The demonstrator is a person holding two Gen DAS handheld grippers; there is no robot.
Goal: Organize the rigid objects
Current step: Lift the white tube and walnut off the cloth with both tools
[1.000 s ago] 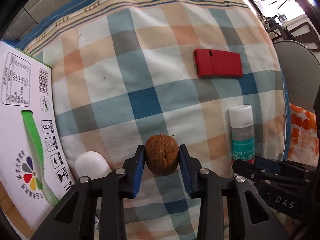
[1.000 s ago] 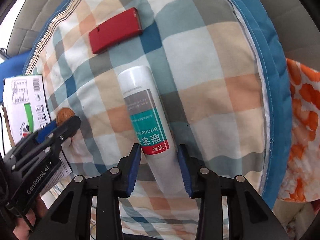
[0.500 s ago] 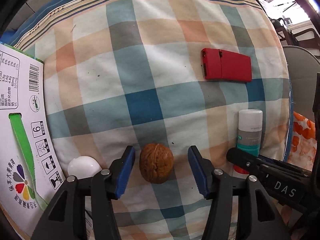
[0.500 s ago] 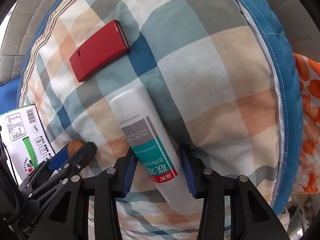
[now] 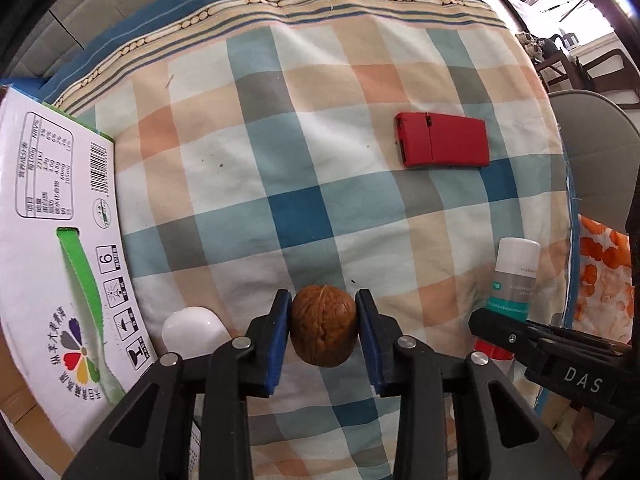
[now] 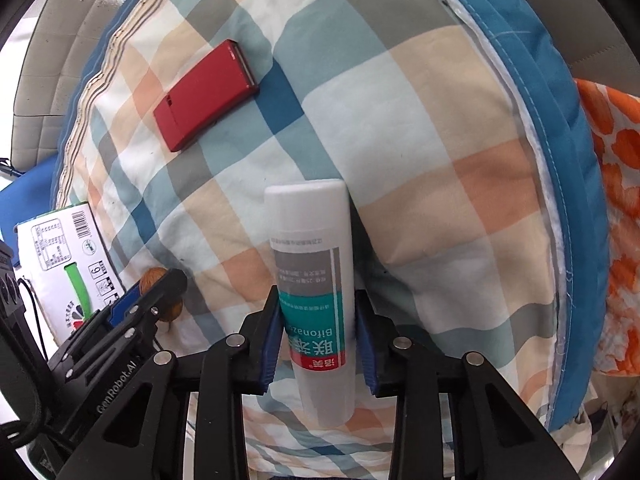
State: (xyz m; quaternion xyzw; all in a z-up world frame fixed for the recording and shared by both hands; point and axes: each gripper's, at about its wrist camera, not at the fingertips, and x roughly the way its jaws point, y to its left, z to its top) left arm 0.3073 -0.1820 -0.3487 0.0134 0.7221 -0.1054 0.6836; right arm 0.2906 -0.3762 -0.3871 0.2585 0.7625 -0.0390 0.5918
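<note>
My left gripper [image 5: 323, 322] is shut on a brown walnut [image 5: 323, 325] just above the checked cloth [image 5: 304, 168]. My right gripper [image 6: 316, 332] is shut on a white tube with a teal and red label [image 6: 314, 280], which points away along the fingers. The tube also shows at the right of the left wrist view [image 5: 512, 280]. A flat red case [image 5: 443, 145] lies on the cloth beyond both grippers; it shows in the right wrist view [image 6: 206, 94] too. A white egg-shaped object [image 5: 192, 330] lies left of the walnut.
A white printed carton [image 5: 60, 248] lies along the cloth's left edge, with a cardboard edge below it. An orange-patterned fabric [image 6: 616, 220] hangs off the right side. A grey chair [image 5: 596, 132] stands past the cloth's right edge.
My left gripper, open around the walnut half a second ago, has shut on it again. My right gripper has closed on the tube and turned it straight along the fingers.
</note>
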